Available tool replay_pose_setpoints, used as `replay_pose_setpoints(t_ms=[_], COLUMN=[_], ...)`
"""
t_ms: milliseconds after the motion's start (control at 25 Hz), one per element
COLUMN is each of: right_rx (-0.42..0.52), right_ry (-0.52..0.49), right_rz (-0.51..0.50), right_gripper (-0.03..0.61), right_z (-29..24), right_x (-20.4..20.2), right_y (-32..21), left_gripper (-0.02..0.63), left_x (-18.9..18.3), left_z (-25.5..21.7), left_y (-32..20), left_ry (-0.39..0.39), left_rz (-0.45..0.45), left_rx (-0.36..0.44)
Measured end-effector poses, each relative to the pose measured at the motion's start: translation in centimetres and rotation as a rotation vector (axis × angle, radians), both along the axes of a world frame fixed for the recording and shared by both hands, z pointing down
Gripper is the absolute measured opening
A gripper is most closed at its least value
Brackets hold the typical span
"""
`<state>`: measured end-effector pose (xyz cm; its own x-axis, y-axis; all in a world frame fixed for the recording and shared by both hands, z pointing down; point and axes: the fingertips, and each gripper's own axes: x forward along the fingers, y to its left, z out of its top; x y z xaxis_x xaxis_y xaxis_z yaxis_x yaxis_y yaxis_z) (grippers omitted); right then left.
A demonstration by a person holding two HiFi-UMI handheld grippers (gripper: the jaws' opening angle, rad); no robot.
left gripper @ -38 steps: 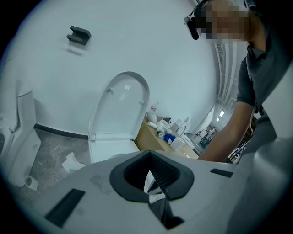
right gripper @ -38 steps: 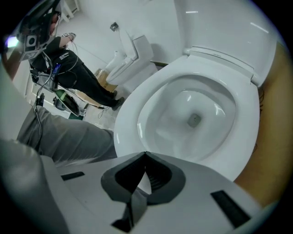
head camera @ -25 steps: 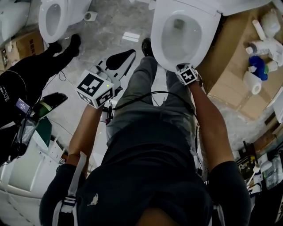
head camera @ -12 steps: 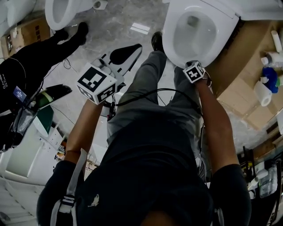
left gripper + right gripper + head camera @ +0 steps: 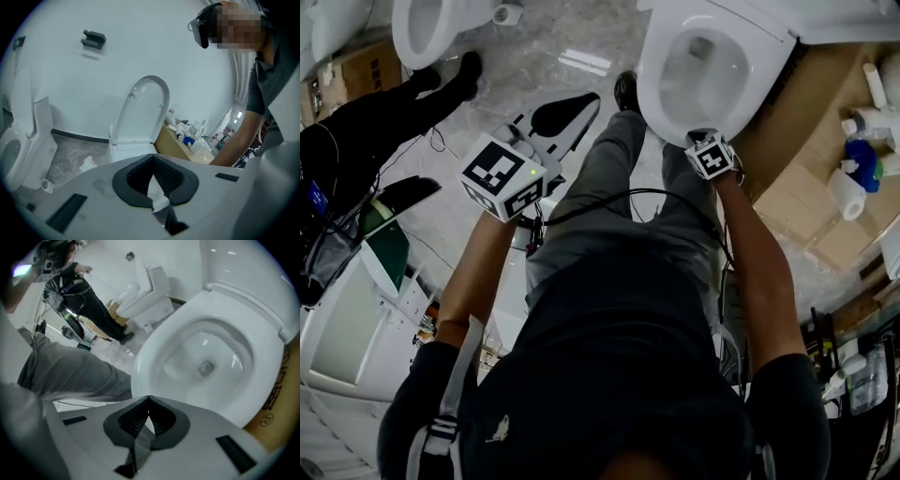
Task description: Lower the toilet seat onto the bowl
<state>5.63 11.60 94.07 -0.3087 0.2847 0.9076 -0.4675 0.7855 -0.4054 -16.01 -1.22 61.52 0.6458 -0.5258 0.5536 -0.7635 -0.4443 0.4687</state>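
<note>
The white toilet seat (image 5: 661,101) lies flat on the bowl (image 5: 709,67), at the top right of the head view. In the right gripper view the seat ring (image 5: 157,345) fills the middle. The lid (image 5: 243,263) stands upright behind it, and in the left gripper view the lid (image 5: 145,108) shows raised against the wall. My right gripper (image 5: 699,137) hangs over the seat's front rim, its jaws shut (image 5: 149,400) with nothing between them. Whether it touches the rim I cannot tell. My left gripper (image 5: 581,103) is held over the floor left of the bowl, shut (image 5: 152,157) and empty.
A second toilet (image 5: 431,23) stands at the top left, with a person in black (image 5: 356,141) beside it. Cardboard with bottles (image 5: 858,159) lies right of the bowl. White fixtures (image 5: 347,347) crowd the lower left. A scrap of paper (image 5: 581,63) lies on the floor.
The head view has shifted a little, so the toilet sits further right. The right gripper stays at the seat's front rim. The left gripper has hardly moved.
</note>
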Motion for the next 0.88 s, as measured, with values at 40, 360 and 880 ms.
replay_pose_setpoints(t_ms=[40, 360, 880], right_rx=[0.016, 0.112, 0.224], right_ry=[-0.039, -0.150, -0.150], right_rz=[0.016, 0.138, 0.149], right_gripper=[0.008, 0.008, 0.008], right_z=[-1.5, -13.1, -24.1], right_x=[-0.6, -3.2, 2.3], right_y=[-0.8, -4.1, -2.1], left_gripper=[0.004, 0.003, 0.003], left_x=[0.1, 2.6, 11.3], left_z=[-0.7, -8.0, -18.3], left_y=[-0.4, -1.2, 2.9], left_ry=[0.005, 0.062, 0.132], left_rz=[0.000, 0.019, 0.133], left_rx=[0.014, 0.093, 0.226])
